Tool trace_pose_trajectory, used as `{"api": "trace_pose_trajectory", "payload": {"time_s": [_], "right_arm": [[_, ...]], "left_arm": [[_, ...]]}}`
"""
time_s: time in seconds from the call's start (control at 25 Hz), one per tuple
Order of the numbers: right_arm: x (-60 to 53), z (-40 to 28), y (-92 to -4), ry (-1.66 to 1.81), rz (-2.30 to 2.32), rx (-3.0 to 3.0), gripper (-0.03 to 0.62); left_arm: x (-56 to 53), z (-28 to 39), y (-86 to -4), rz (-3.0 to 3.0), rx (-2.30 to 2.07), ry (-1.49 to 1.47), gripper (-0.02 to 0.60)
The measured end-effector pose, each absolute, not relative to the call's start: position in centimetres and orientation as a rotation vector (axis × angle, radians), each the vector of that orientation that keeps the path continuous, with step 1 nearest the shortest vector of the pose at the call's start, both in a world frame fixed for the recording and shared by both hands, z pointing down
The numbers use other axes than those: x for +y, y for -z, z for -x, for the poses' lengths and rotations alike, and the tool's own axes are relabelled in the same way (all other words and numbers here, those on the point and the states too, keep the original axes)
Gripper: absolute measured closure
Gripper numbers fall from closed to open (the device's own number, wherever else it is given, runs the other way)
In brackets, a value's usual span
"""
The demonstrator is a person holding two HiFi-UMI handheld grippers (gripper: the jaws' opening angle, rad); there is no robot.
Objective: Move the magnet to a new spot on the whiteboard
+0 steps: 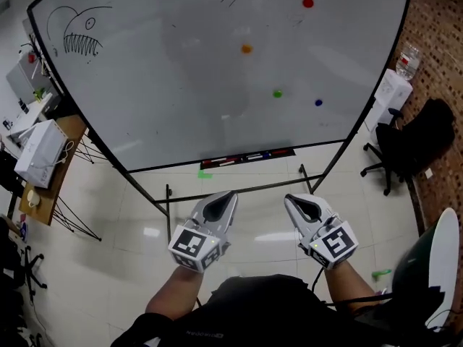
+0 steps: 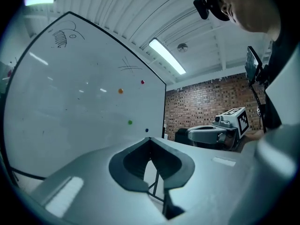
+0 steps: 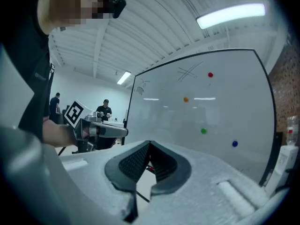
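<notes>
A large whiteboard [image 1: 181, 85] on a wheeled stand faces me, well ahead of both grippers. Several small round magnets stick to it: red [image 1: 308, 3], orange [image 1: 247, 48], green [image 1: 277, 93] and blue [image 1: 318, 103]. The same magnets show in the right gripper view as red [image 3: 210, 75], orange [image 3: 186, 99], green [image 3: 203, 131] and blue [image 3: 235, 144]. My left gripper [image 1: 226, 196] and right gripper [image 1: 292, 201] are held side by side, low and short of the board, jaws together with nothing between them. The left gripper [image 2: 150, 139] and right gripper [image 3: 150, 144] each show tips touching.
A marker tray [image 1: 246, 157] runs along the board's bottom edge. A wooden desk with a white box [image 1: 40, 150] stands at left. A black office chair [image 1: 412, 147] and a white cabinet [image 1: 392, 91] stand at right. People stand far off [image 3: 104, 110].
</notes>
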State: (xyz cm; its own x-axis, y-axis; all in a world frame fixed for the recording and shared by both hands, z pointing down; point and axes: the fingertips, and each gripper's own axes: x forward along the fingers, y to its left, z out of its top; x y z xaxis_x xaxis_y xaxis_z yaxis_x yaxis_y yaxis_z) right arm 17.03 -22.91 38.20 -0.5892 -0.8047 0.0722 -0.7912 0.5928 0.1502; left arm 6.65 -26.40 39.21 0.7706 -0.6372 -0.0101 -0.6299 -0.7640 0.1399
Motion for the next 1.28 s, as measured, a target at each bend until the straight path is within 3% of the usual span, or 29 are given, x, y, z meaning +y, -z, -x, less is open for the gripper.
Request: {"api": "trace_pose_trajectory", "payload": {"time_s": [0.76,0.88,1.28], "right_arm": [[-40.4,-23.7,-17.0,0.963,-1.54,-2.205,0.591],[-43.6,-25.8,-13.5,1.027,-1.577,-2.157,0.514],[-53.0,-29.3,-6.3,1.074,-1.633,-2.122,0.474]], "left_arm": [[-33.2,-9.4,-41.5,-2.837,-0.905,-0.015,0.565],[-34.3,-9.6,-41.2,-2.825,-0.954,-0.014,0.565],[-37.3,-10.3,-40.6,-2.762,-1.129,0.006,0.565]]}}
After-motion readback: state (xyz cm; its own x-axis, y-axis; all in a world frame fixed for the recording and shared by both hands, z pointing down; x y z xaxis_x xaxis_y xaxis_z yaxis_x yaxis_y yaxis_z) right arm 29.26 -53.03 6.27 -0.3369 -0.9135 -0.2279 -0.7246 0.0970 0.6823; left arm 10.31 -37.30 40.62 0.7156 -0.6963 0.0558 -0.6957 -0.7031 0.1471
